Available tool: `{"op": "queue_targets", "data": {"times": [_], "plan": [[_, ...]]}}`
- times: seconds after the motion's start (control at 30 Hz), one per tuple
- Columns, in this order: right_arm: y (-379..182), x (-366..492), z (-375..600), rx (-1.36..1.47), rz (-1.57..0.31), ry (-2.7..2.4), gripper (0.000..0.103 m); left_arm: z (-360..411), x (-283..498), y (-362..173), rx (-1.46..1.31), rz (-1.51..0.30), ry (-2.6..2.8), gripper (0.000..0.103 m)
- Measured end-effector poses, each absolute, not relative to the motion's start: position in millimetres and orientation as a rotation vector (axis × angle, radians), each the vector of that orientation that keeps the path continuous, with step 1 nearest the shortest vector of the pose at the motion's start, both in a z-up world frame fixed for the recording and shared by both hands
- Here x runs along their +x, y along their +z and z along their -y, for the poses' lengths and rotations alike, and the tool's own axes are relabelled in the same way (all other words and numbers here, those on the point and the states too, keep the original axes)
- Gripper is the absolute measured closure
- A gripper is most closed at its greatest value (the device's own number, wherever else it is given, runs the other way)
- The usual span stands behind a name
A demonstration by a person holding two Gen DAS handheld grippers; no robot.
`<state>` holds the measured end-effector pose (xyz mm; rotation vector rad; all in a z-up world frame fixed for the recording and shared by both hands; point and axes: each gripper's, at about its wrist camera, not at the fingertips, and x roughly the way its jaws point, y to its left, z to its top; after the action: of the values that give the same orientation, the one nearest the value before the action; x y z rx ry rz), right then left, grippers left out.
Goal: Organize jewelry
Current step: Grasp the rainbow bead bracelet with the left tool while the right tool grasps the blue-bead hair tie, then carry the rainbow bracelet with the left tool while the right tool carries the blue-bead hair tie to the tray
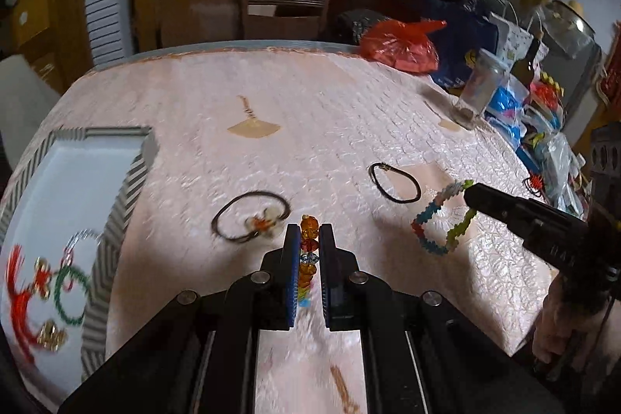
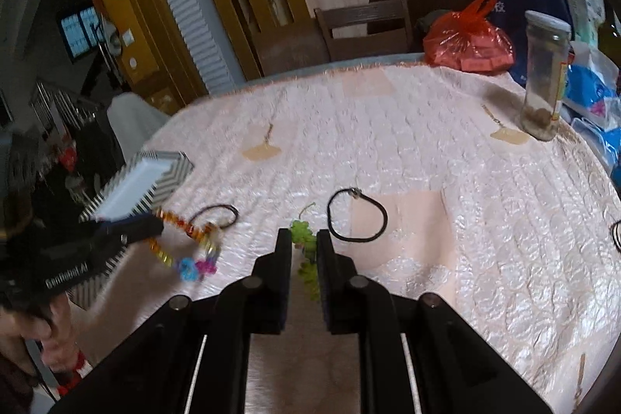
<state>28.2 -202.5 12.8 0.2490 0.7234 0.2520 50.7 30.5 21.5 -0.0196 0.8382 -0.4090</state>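
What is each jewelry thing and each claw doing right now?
Left claw: shut on the amber and blue bead bracelet, lifted.
Right claw: shut on the pastel rainbow loom-band bracelet, dangling.
Striped open box: holds a green bead ring and red tassel charms.
Black hair tie with flower: flat on the cloth.
Plain black hair tie: flat on the cloth.

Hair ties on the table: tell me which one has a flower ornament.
The left hair tie, nearest the striped box, carries an orange-and-white flower. The other hair tie, to its right, is a plain black loop with only a small clasp.
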Motion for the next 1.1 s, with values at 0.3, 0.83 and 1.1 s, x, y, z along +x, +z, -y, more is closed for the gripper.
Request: {"op": "queue_targets", "data": {"times": [0.3,0.83,1.1], "plan": [[24,15,192,0.299,-0.695,0.292,0.090,-55,31,22,-0.022,-0.830,-0.359,0.070],[17,14,152,0.192,-0.746,0.273,0.090,-57,21,1,0.027,-0.864,-0.249,0.069],[14,18,138,0.149,-0.758,0.268,0.090,-65,23,-1,0.013,-0.869,-0.228,0.069]]}}
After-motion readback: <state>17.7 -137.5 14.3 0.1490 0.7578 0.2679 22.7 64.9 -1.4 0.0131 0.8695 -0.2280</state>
